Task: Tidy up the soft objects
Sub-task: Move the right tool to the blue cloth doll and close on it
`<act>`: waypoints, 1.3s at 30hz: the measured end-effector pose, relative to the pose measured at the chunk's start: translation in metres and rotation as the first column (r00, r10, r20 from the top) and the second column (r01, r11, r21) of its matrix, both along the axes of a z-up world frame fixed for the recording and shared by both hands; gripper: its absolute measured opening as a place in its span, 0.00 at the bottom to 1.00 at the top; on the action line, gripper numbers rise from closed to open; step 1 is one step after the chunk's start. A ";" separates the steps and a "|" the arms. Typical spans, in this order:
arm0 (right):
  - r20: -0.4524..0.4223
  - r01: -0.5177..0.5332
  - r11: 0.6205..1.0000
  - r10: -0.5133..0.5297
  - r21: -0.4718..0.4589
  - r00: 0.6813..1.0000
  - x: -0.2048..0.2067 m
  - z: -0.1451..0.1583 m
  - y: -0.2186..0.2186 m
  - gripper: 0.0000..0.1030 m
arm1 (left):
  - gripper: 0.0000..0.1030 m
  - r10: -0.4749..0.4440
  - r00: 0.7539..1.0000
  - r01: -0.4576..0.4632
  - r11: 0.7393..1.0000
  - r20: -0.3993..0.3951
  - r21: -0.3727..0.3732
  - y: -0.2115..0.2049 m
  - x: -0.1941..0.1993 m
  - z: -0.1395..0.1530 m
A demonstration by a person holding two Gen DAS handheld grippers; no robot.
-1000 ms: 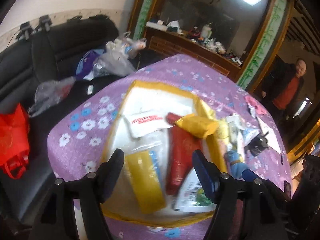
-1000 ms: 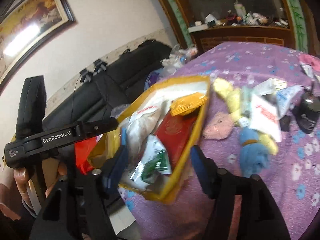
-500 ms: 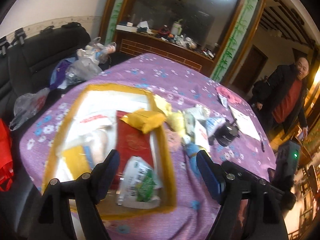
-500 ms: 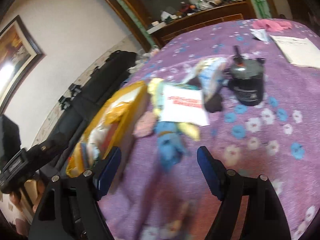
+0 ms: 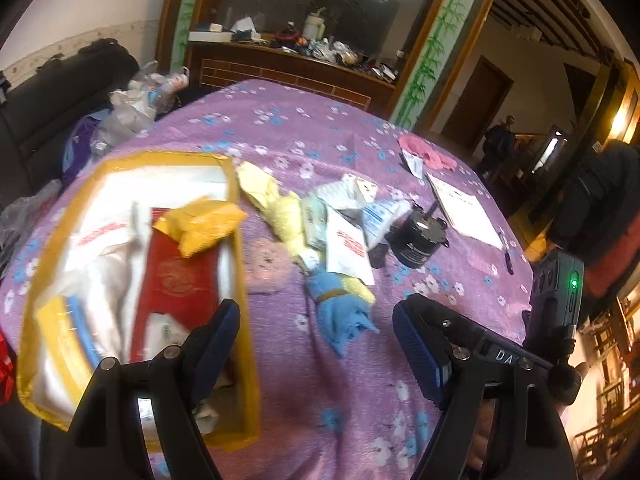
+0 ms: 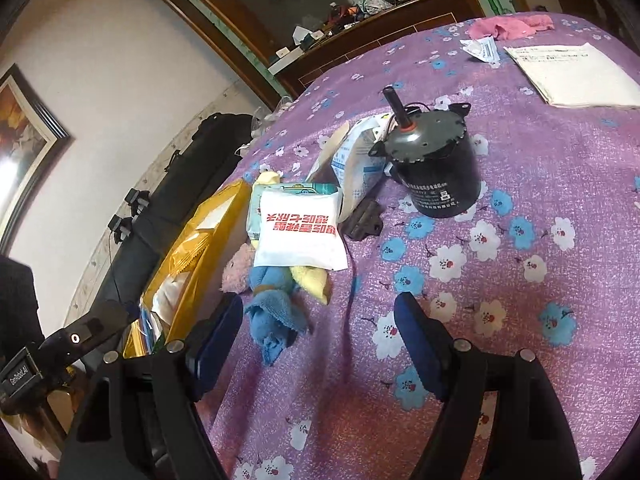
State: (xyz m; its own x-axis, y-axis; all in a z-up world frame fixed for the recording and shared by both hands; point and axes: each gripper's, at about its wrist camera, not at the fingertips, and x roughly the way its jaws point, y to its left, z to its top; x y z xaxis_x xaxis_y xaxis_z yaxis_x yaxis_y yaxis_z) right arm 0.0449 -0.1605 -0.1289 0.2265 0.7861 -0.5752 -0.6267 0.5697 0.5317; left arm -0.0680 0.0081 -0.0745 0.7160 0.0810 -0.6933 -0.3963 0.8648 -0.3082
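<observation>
A yellow box (image 5: 244, 280) on the purple flowered table holds a red packet (image 5: 176, 276), a yellow packet (image 5: 204, 224) and white bags. Right of it lie a blue cloth (image 5: 340, 312), a yellow cloth (image 5: 276, 204), a pale pink cloth (image 5: 264, 264) and a white packet with red print (image 5: 348, 248). My left gripper (image 5: 316, 340) is open and empty, above the table just in front of the blue cloth. My right gripper (image 6: 320, 332) is open and empty, just in front of the blue cloth (image 6: 272, 312) and the white packet (image 6: 300, 232). The box edge (image 6: 212, 232) is at its left.
A black motor (image 6: 436, 160) stands behind the packets, with blue-white bags (image 6: 352, 156) leaning on it. A paper sheet (image 6: 576, 72) and a pink rag (image 6: 508, 26) lie at the far side. A black sofa (image 5: 60, 88) with plastic bags stands left of the table.
Both grippers have swung right, away from the yellow box and toward the loose cloths and packets. Both have stayed open and empty.
</observation>
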 end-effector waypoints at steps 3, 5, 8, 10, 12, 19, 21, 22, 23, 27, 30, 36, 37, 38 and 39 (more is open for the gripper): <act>-0.004 -0.003 1.000 0.003 0.002 1.000 0.000 -0.001 0.000 0.75 | 0.79 -0.031 0.999 0.031 0.999 -0.010 -0.022 -0.005 0.010 -0.006; -0.008 0.007 1.000 -0.007 0.006 1.000 0.001 -0.001 -0.002 0.75 | 0.79 -0.063 0.998 0.062 0.997 -0.022 -0.046 -0.009 0.018 -0.012; -0.027 0.012 1.000 -0.012 0.016 1.000 0.004 -0.003 -0.004 0.75 | 0.79 -0.093 0.995 0.089 0.993 -0.046 -0.072 -0.012 0.028 -0.021; -0.031 0.013 1.000 -0.012 0.015 0.999 0.005 -0.003 -0.004 0.75 | 0.79 -0.105 0.992 0.100 0.992 -0.072 -0.080 -0.015 0.035 -0.028; -0.027 0.013 1.000 -0.013 0.014 1.000 0.004 -0.003 -0.004 0.75 | 0.79 -0.080 0.990 0.076 0.996 -0.112 -0.041 -0.017 0.038 -0.036; -0.012 0.011 1.000 -0.011 0.010 1.000 0.001 -0.002 -0.003 0.75 | 0.79 -0.066 0.993 0.066 0.998 -0.095 -0.005 -0.019 0.022 -0.035; -0.006 0.008 1.000 -0.008 0.007 1.000 0.000 -0.002 -0.003 0.75 | 0.79 -0.063 0.993 0.064 0.998 -0.104 0.009 -0.017 0.019 -0.035; 0.000 0.005 1.000 -0.005 0.003 1.000 -0.001 -0.001 -0.002 0.75 | 0.79 -0.059 0.992 0.061 0.998 -0.108 0.016 -0.016 0.018 -0.035; 0.004 0.004 1.000 -0.004 0.000 1.000 -0.001 -0.001 -0.001 0.75 | 0.79 -0.055 0.992 0.058 0.998 -0.111 0.025 -0.014 0.015 -0.036; 0.012 -0.005 1.000 0.005 -0.004 1.000 -0.003 0.000 0.000 0.75 | 0.79 -0.028 0.994 0.030 0.999 -0.109 0.016 -0.004 0.001 -0.036; -0.002 -0.043 0.998 0.043 -0.034 0.999 -0.003 0.001 0.011 0.75 | 0.79 -0.042 0.997 0.040 0.999 -0.072 -0.026 -0.001 -0.012 -0.036; 0.059 -0.179 0.975 0.188 -0.132 0.980 -0.025 0.014 0.065 0.71 | 0.78 -0.011 1.000 0.011 0.996 -0.002 -0.091 0.011 -0.034 -0.021; 0.061 -0.193 0.970 0.204 -0.144 0.977 -0.026 0.012 0.074 0.67 | 0.78 0.008 1.000 -0.008 0.997 0.000 -0.082 0.013 -0.035 -0.018; 0.034 -0.197 0.967 0.205 -0.160 0.978 -0.024 0.007 0.081 0.64 | 0.78 0.017 1.000 -0.016 0.997 0.010 -0.081 0.017 -0.038 -0.014; 0.013 -0.190 0.965 0.196 -0.179 0.981 -0.022 0.002 0.085 0.50 | 0.78 0.009 1.000 -0.006 0.994 0.026 -0.106 0.022 -0.040 -0.011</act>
State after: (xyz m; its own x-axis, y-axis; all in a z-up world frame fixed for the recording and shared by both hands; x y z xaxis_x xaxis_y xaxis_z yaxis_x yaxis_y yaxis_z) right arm 0.0227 -0.0754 -0.1269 0.1002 0.7037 -0.7034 -0.7484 0.5192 0.4128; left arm -0.1083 0.0297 -0.0859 0.7340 0.0137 -0.6790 -0.3931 0.8239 -0.4083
